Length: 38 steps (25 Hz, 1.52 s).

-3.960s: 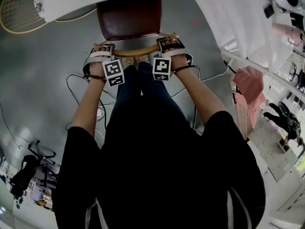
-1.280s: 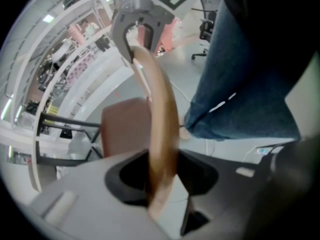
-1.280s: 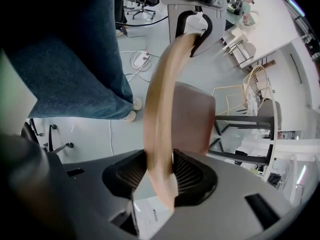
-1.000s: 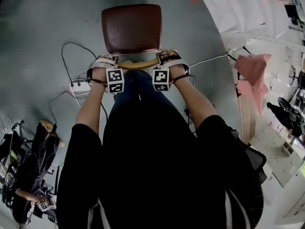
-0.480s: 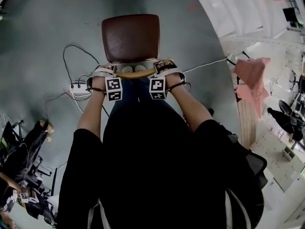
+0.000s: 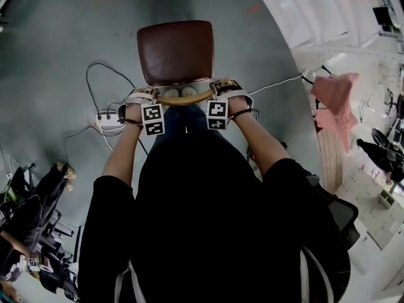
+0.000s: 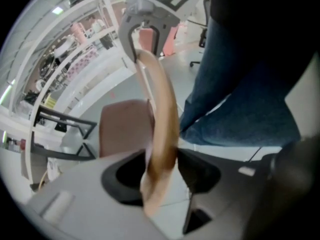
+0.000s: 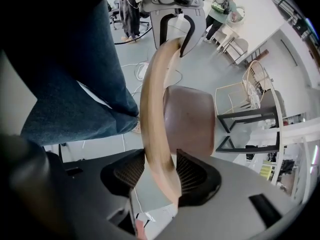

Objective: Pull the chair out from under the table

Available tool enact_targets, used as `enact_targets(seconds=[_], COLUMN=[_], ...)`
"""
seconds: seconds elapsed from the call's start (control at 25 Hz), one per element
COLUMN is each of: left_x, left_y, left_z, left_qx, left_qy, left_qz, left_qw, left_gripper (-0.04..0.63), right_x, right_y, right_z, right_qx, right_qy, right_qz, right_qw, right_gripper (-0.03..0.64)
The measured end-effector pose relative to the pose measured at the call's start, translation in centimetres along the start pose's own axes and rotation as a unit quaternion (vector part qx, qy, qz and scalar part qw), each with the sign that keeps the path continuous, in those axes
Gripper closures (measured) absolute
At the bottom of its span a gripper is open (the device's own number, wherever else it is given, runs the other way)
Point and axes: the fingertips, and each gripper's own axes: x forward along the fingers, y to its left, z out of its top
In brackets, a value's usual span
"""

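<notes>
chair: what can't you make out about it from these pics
- Legs: hidden beneath the seat in every view.
- Backrest rail ends: in the head view, covered by the left gripper and right gripper, whose jaws are opening with the rail between them.
- Rail's near stretch: in the left gripper view, blurred close to the camera.

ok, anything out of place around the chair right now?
The chair stands upright; nothing looks spilled or broken. One oddity: a power strip and loose cables lie on the floor just left of it in the head view, a possible snag. The left claw and right claw straddle the backrest rail, jaws opening.
</notes>
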Motion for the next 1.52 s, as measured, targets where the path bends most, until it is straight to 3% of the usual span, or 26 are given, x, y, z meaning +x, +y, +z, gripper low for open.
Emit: enact_targets(seconds=[0.2,0.36,0.48,0.52,0.6,0.68,0.84,1.0,1.12,1.2,1.44,1.52], left_x=[-2.7,-5.1,-6.6,-7.1,-8.5,-10.3,-14.4,-19.6,-24.0,-27.0,-35.6,-38.4], left_y=[0.4,1.8,3.5,4.0,5.1,6.5,10.2,13.6,16.0,17.3,20.1,20.6], left_z=[0.0,0.1,-0.1,-0.1,0.0,0.1,0.3,0.7,0.9,1.4,2.9,3.1], left_qx=[-0.011,-0.046,-0.059,-0.07,-0.109,-0.163,-0.257,-0.311,-0.324,-0.326,-0.333,-0.346], left_qy=[-0.041,-0.067,-0.072,-0.074,-0.087,-0.108,-0.159,-0.211,-0.243,-0.274,-0.343,-0.366], left_qz=[-0.017,-0.015,0.008,0.009,0.011,0.026,0.091,0.162,0.223,0.259,0.352,0.375], left_qw=[0.9989,0.9966,0.9956,0.9947,0.9902,0.9804,0.9487,0.9124,0.8869,0.8667,0.8048,0.7786], left_gripper=[0.399,0.472,0.55,0.584,0.586,0.586,0.588,0.588,0.588,0.588,0.588,0.588], right_x=[-1.7,-3.8,-5.4,-6.0,-7.3,-9.0,-13.1,-17.8,-21.9,-24.8,-33.3,-35.9], right_y=[-0.9,-2.6,-4.8,-5.6,-7.2,-8.9,-13.3,-16.8,-19.3,-20.8,-23.8,-24.4], right_z=[-1.0,-2.2,-2.7,-2.8,-2.8,-2.8,-2.9,-3.0,-2.9,-3.0,-3.4,-3.4], right_qx=[0.017,0.039,0.058,0.069,0.103,0.157,0.29,0.318,0.345,0.377,0.469,0.484], right_qy=[-0.02,-0.039,-0.044,-0.047,-0.06,-0.076,-0.12,-0.145,-0.174,-0.201,-0.303,-0.336], right_qz=[0.015,0.014,-0.014,-0.024,-0.04,-0.063,-0.122,-0.198,-0.251,-0.283,-0.352,-0.368], right_qw=[1.0,0.998,0.997,0.996,0.992,0.983,0.941,0.916,0.888,0.859,0.751,0.719], right_gripper=[0.434,0.445,0.573,0.582,0.591,0.595,0.595,0.595,0.595,0.595,0.595,0.595])
